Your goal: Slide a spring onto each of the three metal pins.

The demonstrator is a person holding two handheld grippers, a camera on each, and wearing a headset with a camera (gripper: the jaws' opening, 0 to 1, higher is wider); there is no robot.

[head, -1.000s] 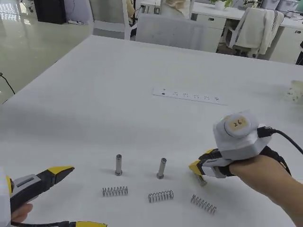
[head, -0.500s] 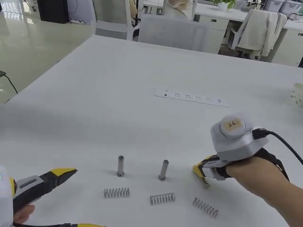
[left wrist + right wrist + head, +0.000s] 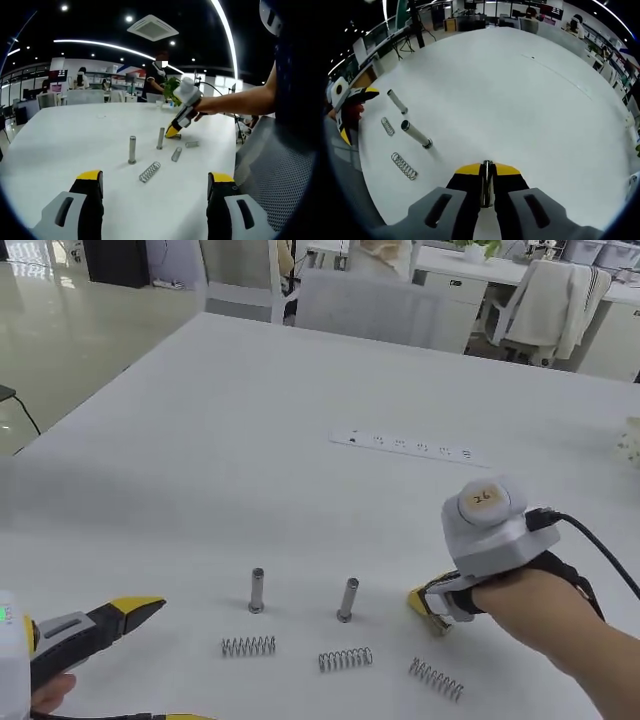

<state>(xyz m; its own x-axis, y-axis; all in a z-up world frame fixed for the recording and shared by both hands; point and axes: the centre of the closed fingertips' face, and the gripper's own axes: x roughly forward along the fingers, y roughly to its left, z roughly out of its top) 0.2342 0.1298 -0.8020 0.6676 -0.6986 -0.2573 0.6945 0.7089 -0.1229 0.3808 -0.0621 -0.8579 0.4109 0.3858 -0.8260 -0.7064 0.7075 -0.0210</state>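
There are three short cylindrical metal pins. The left pin and the middle pin stand on the single broad white table. The third pin, seen almost end-on and so only probably of the same kind, is pinched in the right gripper. Three coiled grey wire springs lie before the pins: the left spring, the middle spring and the right spring. The yellow-tipped grey handheld grippers number two, the other being the left gripper, and there is one long white power strip.
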